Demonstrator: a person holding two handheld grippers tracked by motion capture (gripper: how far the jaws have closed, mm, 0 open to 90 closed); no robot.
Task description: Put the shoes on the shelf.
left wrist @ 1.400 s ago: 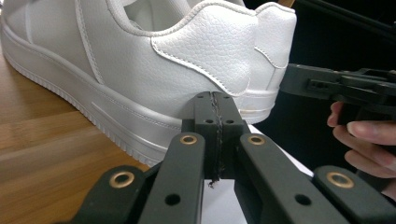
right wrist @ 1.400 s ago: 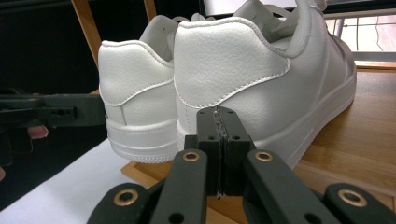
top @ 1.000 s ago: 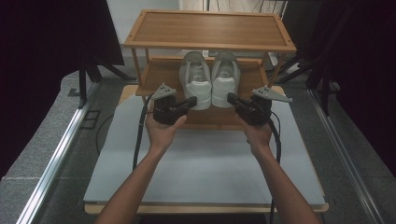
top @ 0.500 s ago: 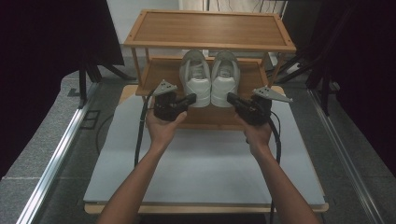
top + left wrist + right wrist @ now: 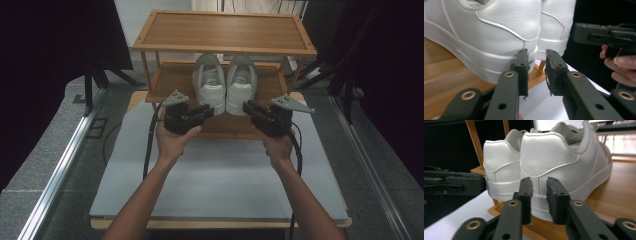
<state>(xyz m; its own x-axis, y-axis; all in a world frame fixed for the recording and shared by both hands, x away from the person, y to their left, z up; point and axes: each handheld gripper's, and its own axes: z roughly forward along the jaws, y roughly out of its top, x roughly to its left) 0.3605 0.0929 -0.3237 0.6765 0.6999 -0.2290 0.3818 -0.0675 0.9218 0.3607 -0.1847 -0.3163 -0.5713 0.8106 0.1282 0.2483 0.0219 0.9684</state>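
White sneakers (image 5: 225,82) bear unreadable insole print; left gripper (image 5: 206,111) and right gripper (image 5: 248,107) jaws just parted, empty.

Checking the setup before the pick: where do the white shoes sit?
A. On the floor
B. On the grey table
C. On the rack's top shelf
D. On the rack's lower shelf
D: the shoes stand side by side on the rack's lower shelf, beneath the bare top shelf.

White shoes (image 5: 225,82), brown wooden rack (image 5: 224,31)
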